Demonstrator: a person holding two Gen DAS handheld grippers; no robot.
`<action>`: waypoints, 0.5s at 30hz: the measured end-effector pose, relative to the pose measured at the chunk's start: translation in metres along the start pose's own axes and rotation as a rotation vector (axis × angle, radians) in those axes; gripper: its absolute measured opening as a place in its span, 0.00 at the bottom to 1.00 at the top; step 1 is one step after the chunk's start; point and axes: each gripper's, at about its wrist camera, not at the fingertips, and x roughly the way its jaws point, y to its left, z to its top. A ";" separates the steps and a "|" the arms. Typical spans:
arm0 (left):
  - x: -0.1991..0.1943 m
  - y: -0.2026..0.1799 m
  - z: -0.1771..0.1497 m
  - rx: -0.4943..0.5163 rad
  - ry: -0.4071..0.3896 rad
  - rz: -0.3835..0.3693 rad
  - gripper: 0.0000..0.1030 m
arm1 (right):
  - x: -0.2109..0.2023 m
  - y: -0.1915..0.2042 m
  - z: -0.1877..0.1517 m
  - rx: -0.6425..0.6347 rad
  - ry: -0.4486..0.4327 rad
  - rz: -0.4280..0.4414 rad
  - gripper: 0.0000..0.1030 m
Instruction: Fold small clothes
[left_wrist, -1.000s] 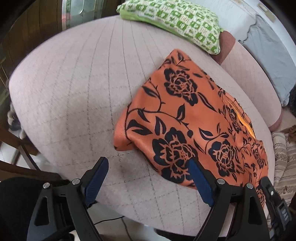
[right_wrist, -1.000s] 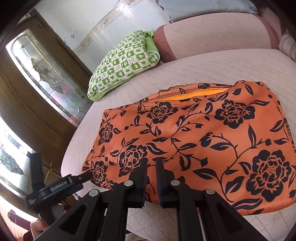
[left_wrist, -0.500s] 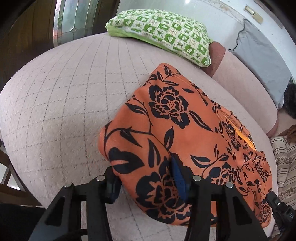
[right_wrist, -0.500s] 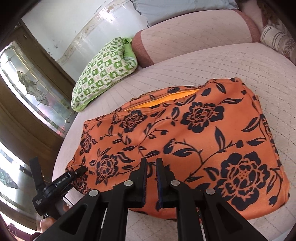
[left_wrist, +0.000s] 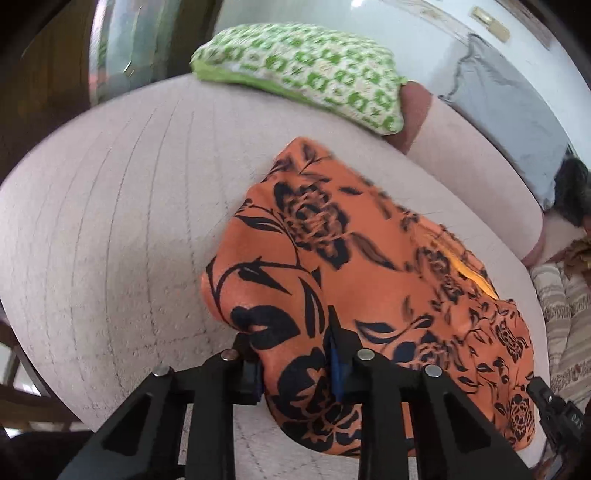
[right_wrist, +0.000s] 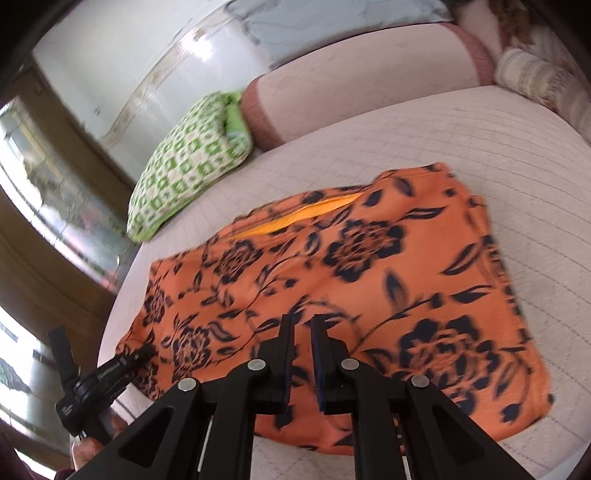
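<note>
- The quilted pink cushion seat (left_wrist: 110, 229) filled most of both wrist views, its stitched grid curving away toward the upper edges.
- Spread across it was the orange garment with black flowers (right_wrist: 369, 280), covering the centre and lower right of the right wrist view; a lighter yellow-orange strip showed along its far edge.
- In the left wrist view that same cloth ran from the middle of the frame down to the lower right, its near corner bunched and raised off the seat.
- A pink bolster (right_wrist: 369, 85) lay behind the seat along the top of the right view, with a grey-blue pillow (left_wrist: 509, 122) leaning on it at the upper right of the left view.
- The green-and-white patterned pillow (right_wrist: 184, 166) sat at the upper left of the right view, well apart from the garment.
- The left gripper (left_wrist: 297, 363), bottom centre, had its jaws clamped on that bunched corner, cloth bulging between them.
- The right gripper (right_wrist: 303, 339), bottom centre, had its jaws nearly together over the garment's near edge; I couldn't tell whether any cloth was pinched.
</note>
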 end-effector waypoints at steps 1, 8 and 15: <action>-0.008 -0.008 0.003 0.020 -0.018 -0.012 0.25 | -0.004 -0.007 0.002 0.023 -0.012 -0.004 0.11; -0.071 -0.097 0.021 0.214 -0.122 -0.126 0.23 | -0.039 -0.058 0.012 0.173 -0.108 -0.010 0.11; -0.093 -0.239 -0.016 0.493 -0.109 -0.264 0.23 | -0.080 -0.127 0.016 0.400 -0.229 0.030 0.11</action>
